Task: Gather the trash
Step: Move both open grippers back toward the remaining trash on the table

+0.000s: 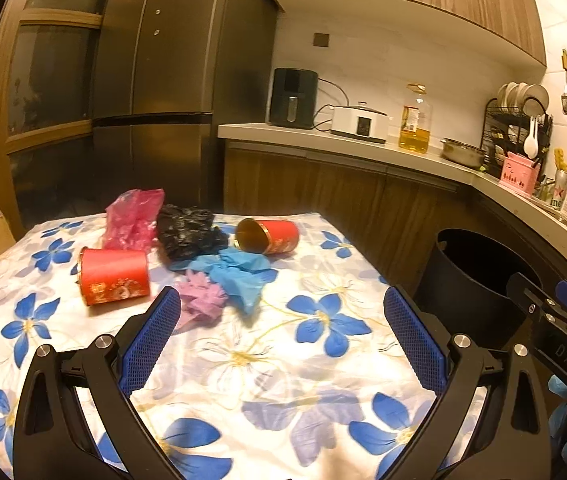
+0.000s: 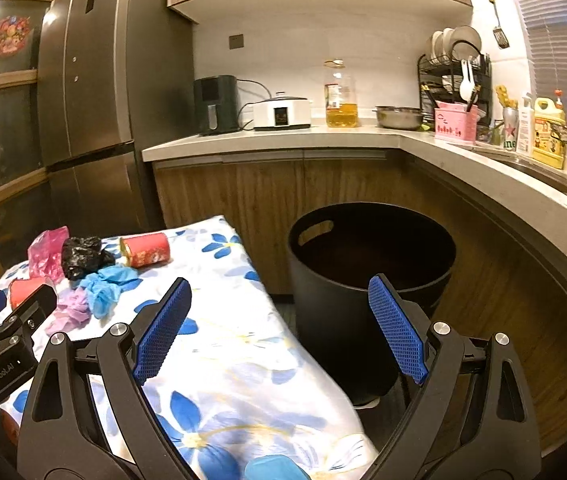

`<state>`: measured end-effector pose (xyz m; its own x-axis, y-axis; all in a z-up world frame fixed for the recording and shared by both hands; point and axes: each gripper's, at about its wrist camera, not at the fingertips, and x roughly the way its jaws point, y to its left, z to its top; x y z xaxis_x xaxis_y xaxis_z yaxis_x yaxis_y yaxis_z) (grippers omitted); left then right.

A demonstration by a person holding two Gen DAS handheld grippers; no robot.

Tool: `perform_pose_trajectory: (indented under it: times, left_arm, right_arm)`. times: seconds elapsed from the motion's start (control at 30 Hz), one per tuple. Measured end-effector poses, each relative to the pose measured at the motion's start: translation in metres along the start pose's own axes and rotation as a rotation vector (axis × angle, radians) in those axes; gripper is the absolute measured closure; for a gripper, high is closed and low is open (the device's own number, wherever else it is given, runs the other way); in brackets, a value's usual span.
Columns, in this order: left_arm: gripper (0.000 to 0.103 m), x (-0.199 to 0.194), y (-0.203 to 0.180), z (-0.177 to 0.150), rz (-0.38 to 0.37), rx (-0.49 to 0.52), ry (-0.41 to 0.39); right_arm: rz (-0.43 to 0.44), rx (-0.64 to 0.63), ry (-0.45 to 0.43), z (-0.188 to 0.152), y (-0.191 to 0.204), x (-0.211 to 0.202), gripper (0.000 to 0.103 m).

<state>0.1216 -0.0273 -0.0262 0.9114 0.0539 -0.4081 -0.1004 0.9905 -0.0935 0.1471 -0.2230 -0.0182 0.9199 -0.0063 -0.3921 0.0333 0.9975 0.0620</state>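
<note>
Trash lies on the flowered tablecloth [image 1: 323, 360]: two red cans on their sides [image 1: 113, 276] [image 1: 269, 236], a pink bag [image 1: 133, 220], a black bag [image 1: 189, 232], a blue glove [image 1: 239, 276] and a purple glove [image 1: 201, 300]. My left gripper [image 1: 283, 332] is open and empty above the cloth, just short of the gloves. My right gripper [image 2: 279, 324] is open and empty over the table's right edge, in front of the black bin [image 2: 367, 276]. The bin [image 1: 471, 276] stands on the floor right of the table. The right gripper also shows in the left wrist view [image 1: 555, 312].
A kitchen counter [image 2: 283, 136] curves behind and right of the bin, with an air fryer [image 2: 217, 104], cooker, oil bottle [image 2: 341, 96], bowl and dish rack. A tall fridge [image 1: 155, 80] stands behind the table. A blue item [image 2: 273, 468] lies at the table's near edge.
</note>
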Motion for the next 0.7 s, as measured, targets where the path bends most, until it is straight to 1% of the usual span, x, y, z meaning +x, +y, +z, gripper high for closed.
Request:
perform_pose_trajectory:
  times: [0.2,0.37,0.5,0.7]
  left_arm:
    - [0.006,-0.003,0.026,-0.002,0.049,-0.019,-0.006]
    - [0.006,-0.007,0.057,-0.006,0.102,-0.054,-0.012]
    - [0.006,-0.008,0.086,-0.01,0.157,-0.084,-0.004]
    - [0.006,-0.007,0.116,-0.013,0.211,-0.116,-0.001]
  right_arm:
    - [0.041,-0.029,0.004,-0.002,0.029,0.005,0.014]
    - [0.088,-0.053,0.014,-0.008,0.055,0.013,0.014]
    - [0.14,-0.082,0.038,-0.016,0.084,0.024,0.014]
    - [0.228,-0.139,0.066,-0.027,0.127,0.043,0.015]
